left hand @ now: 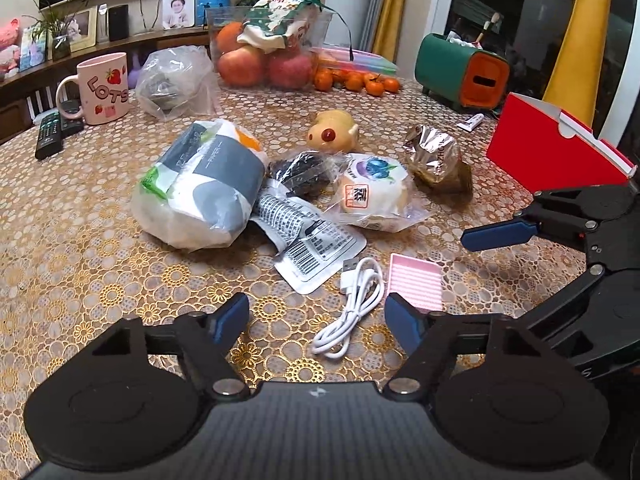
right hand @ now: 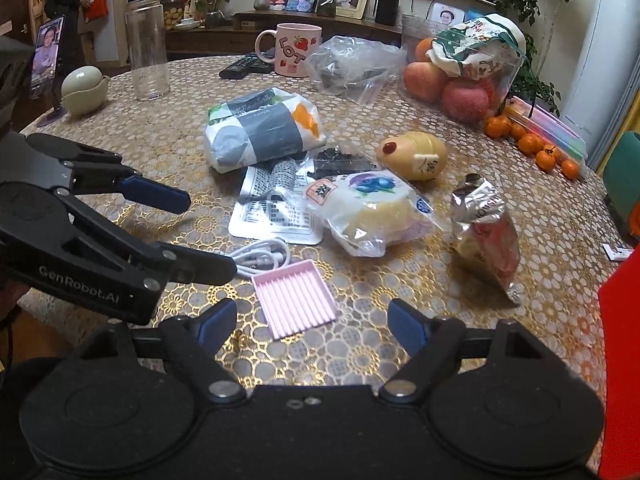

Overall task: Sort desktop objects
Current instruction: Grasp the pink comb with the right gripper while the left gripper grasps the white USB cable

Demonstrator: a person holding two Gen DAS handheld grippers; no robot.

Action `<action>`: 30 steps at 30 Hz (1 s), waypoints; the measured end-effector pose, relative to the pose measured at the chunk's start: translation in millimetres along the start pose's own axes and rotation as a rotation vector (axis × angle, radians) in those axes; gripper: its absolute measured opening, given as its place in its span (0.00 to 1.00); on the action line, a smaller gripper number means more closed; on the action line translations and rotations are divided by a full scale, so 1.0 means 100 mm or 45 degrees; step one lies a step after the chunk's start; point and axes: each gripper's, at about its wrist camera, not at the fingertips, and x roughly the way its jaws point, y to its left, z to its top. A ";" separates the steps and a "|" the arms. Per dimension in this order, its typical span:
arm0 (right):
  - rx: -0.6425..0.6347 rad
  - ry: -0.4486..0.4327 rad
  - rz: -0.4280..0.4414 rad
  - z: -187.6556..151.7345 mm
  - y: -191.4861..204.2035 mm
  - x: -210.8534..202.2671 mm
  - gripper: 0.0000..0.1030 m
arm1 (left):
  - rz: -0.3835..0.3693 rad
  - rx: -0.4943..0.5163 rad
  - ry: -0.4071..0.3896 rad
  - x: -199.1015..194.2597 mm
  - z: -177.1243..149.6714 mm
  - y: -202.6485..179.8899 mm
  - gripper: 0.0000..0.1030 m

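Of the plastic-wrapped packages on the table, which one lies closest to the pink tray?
The wrapped round cake with the blueberry label. It sits just beyond the pink tray; the tissue pack and the foil snack bag lie farther off.

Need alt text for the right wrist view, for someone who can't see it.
The open right gripper hovers over a pink ridged tray on a lace-patterned table. The left gripper, also open, reaches in beside a white USB cable; packaged snacks lie beyond.
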 end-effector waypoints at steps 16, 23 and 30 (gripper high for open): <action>0.023 -0.006 0.061 0.01 -0.04 0.14 0.50 | -0.053 -0.055 -0.014 0.00 -0.04 0.11 0.71; 0.010 -0.012 0.060 0.00 -0.07 0.12 0.46 | -0.073 -0.016 -0.016 0.01 -0.05 0.05 0.65; 0.063 0.003 -0.004 -0.08 -0.23 0.06 0.45 | -0.045 0.094 -0.016 0.06 -0.05 -0.12 0.48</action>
